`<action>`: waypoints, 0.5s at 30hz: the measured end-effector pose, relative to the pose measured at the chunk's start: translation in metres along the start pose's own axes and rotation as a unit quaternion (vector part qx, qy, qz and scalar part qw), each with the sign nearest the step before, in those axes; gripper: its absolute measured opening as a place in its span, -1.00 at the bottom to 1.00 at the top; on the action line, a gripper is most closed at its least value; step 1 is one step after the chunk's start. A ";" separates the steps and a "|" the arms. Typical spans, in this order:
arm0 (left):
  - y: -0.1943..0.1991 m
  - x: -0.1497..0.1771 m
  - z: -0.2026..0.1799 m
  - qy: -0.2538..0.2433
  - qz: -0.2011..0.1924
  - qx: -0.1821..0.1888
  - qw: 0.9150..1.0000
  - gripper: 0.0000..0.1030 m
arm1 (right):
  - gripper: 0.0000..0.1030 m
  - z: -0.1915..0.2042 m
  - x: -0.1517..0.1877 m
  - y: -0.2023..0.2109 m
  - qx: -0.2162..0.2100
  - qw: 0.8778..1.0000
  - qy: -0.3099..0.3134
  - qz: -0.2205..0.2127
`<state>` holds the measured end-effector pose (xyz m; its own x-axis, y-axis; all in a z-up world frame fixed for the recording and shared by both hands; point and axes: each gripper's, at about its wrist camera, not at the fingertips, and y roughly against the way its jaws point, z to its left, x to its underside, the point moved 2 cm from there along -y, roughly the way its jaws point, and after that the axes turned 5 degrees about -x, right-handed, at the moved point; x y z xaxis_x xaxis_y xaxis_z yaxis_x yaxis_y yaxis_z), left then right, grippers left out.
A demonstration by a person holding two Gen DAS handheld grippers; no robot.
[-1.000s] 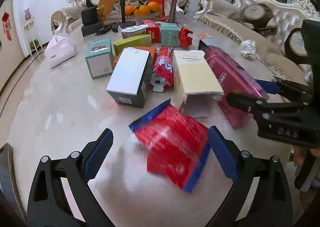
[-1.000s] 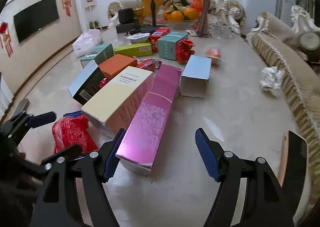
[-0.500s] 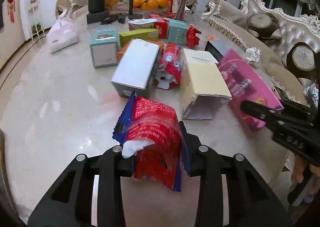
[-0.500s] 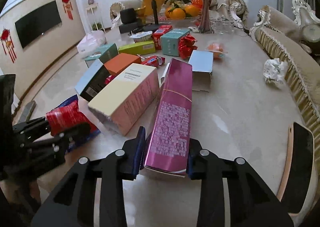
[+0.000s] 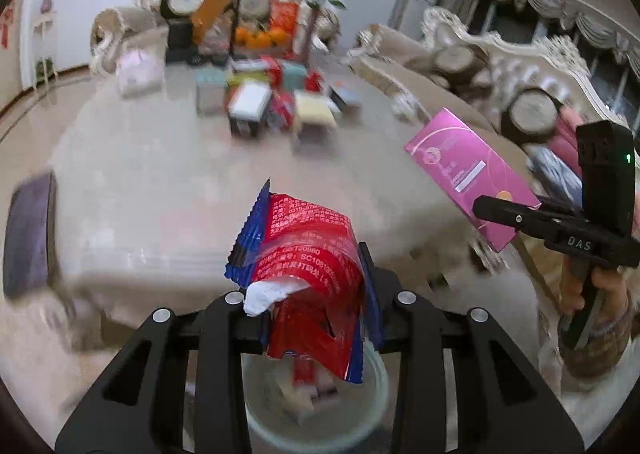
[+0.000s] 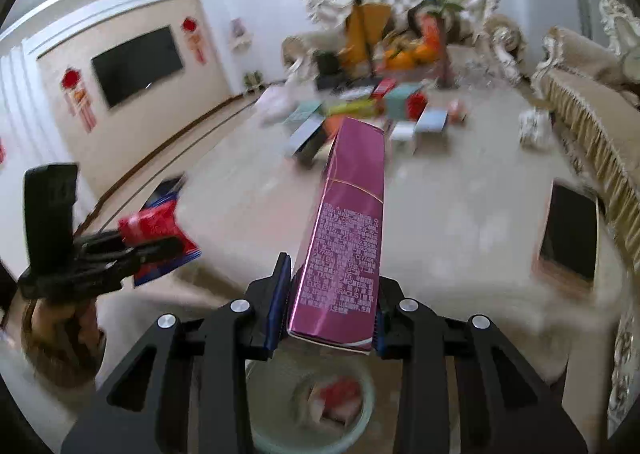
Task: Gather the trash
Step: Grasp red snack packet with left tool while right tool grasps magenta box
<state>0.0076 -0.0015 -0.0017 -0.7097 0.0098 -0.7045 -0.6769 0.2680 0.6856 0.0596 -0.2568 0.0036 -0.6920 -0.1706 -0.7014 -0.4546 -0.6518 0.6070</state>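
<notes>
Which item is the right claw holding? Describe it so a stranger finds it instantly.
Start at the marble table, then come to its near edge, above the round bin. The right claw grips a long pink box, glossy magenta with fine print, unlike the crinkly red wrapper beside it.

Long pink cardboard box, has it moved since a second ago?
Yes. The long pink cardboard box has left the marble table, pulled back from the remaining boxes, now above a round bin.

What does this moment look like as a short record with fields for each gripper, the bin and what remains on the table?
left gripper: shut on red snack wrapper
right gripper: shut on pink box
bin: round, below both grippers, some trash already inside
table: several boxes and wrappers remain at far end, blurred
</notes>
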 end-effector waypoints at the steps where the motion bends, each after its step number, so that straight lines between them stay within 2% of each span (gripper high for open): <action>1: -0.001 0.012 -0.002 0.000 0.014 0.004 1.000 -0.32 | -0.37 0.007 0.014 0.001 -0.013 1.000 -0.007 0.016; 4: -0.025 0.059 -0.008 0.011 0.081 0.010 0.997 -0.32 | -0.37 0.020 0.057 -0.018 -0.021 0.996 -0.021 0.082; 7: -0.075 0.101 -0.006 0.033 0.155 0.005 0.987 -0.32 | -0.37 0.007 0.091 -0.058 -0.018 0.987 -0.060 0.147; 9: -0.103 0.118 -0.009 0.026 0.186 0.003 0.982 -0.32 | -0.37 -0.001 0.110 -0.089 0.003 0.980 -0.056 0.190; 12: -0.129 0.132 -0.011 0.015 0.216 0.008 0.976 -0.32 | -0.37 -0.005 0.124 -0.119 0.016 0.973 -0.045 0.226; 15: -0.144 0.139 -0.010 0.014 0.232 0.007 0.973 -0.32 | -0.37 -0.012 0.133 -0.134 0.028 0.969 -0.042 0.241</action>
<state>0.0045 -0.0486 -0.1968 -0.9433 0.1079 -0.3140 -0.2791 0.2545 0.9259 0.0353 -0.2007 -0.1753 -0.8742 -0.3827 -0.2989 -0.0945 -0.4697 0.8778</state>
